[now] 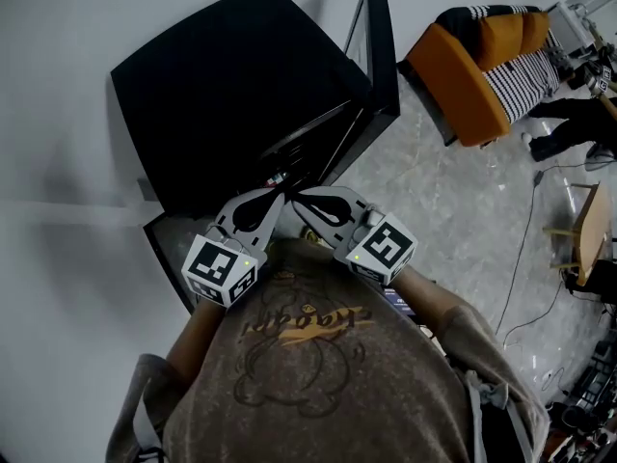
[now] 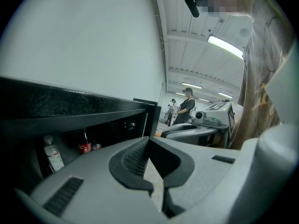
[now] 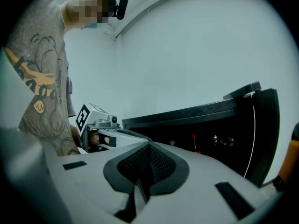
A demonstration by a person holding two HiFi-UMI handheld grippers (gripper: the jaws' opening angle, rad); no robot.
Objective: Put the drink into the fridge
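- Fridge (image 1: 231, 95), black, door open: one.
- Grippers: two, a left gripper (image 1: 274, 201) and a right gripper (image 1: 301, 203).
- Marker cubes: two, a left cube (image 1: 222, 270) and a right cube (image 1: 386, 249).
- Bottles on the fridge shelf: two, one clear bottle (image 2: 53, 155) with a pale label and one dark bottle (image 2: 85, 143) with a red label.
- Low item just beside the dark bottle, too small to tell: one.
- Orange armchair (image 1: 453, 75): one.
- Background people: two, a nearer person (image 2: 187, 104) and a farther person (image 2: 173, 107).

Black fridge (image 1: 231, 104). Orange sofa (image 1: 453, 75) with a black-and-white striped cushion (image 1: 525, 75). Grey-brown shirt (image 1: 318, 384) with orange print. Dark bottle (image 2: 84, 147) with a red label. Pale grey marbled floor (image 1: 463, 220).
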